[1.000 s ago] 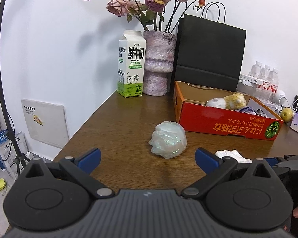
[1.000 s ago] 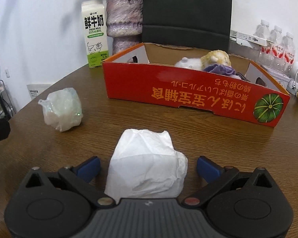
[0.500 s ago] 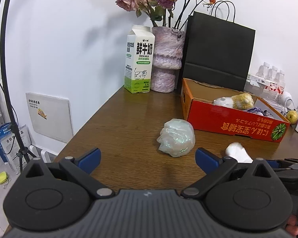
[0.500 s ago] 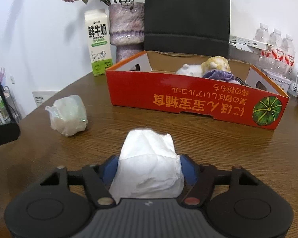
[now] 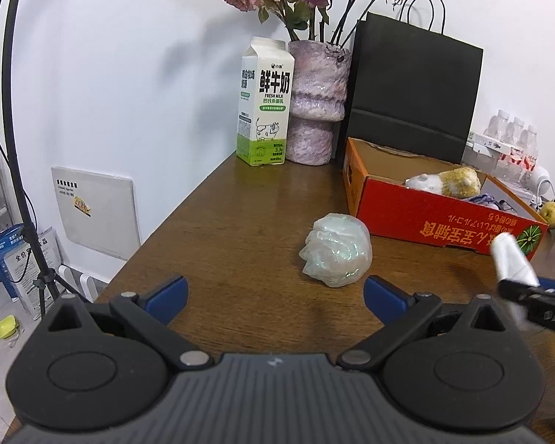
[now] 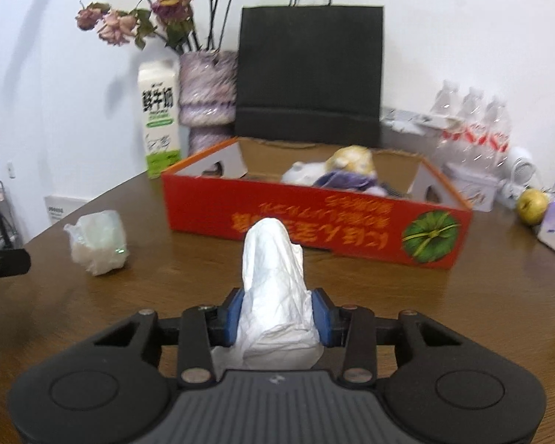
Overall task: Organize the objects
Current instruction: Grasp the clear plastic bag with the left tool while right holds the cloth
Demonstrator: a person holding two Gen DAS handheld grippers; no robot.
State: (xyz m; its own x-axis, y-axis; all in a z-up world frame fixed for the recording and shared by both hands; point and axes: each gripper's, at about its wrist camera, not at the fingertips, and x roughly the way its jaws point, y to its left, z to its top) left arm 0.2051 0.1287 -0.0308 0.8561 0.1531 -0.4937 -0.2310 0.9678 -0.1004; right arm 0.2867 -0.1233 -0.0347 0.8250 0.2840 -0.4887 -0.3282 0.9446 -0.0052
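Note:
My right gripper [image 6: 276, 318] is shut on a crumpled white bag [image 6: 273, 277] and holds it above the wooden table [image 6: 388, 296], in front of the red cardboard box [image 6: 314, 218]. The white bag also shows in the left wrist view [image 5: 510, 259]. My left gripper [image 5: 275, 294] is open and empty, a little short of a pale iridescent plastic bundle [image 5: 336, 253] lying on the table; the bundle also shows in the right wrist view [image 6: 98, 242]. The box holds a white and yellow plush toy [image 6: 336, 168] and a purple item.
A milk carton [image 5: 264, 101], a vase of dried roses [image 5: 316, 103] and a black paper bag [image 5: 414, 103] stand at the back. Water bottles [image 6: 473, 125] and a pear [image 6: 532, 205] are at the right. The table edge falls away on the left.
My right gripper closed on the white bag and lifted it off the table. My left gripper pulled back and up a little, staying open.

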